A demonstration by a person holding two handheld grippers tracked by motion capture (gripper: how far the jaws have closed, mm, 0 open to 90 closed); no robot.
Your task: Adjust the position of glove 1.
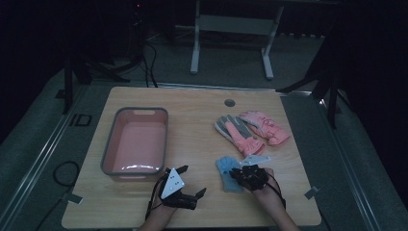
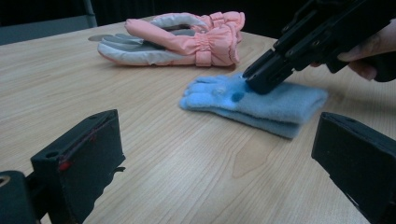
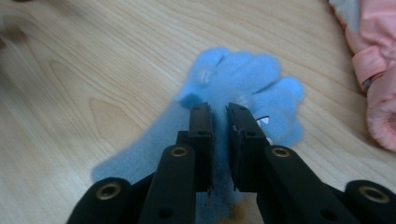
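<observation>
A pair of light blue fleece gloves [image 1: 224, 169] [image 2: 280, 105] [image 3: 243, 84] lies stacked on the wooden table [image 1: 192, 125], near its front right. My right gripper [image 1: 235, 172] [image 2: 254, 79] [image 3: 219, 109] points down onto it, jaws nearly together with blue fabric pinched between them. My left gripper [image 1: 192, 181] [image 2: 217, 135] sits low at the table's front, left of the gloves, jaws wide open and holding nothing. A pair of pink and grey winter gloves [image 1: 252, 127] [image 2: 187, 39] [image 3: 378, 70] lies farther back on the right.
A pink basin with a grey rim [image 1: 109, 144] stands on the left half of the table with nothing in it. A round cable hole [image 1: 229, 102] sits near the far edge. A white stand [image 1: 231, 24] is on the floor beyond.
</observation>
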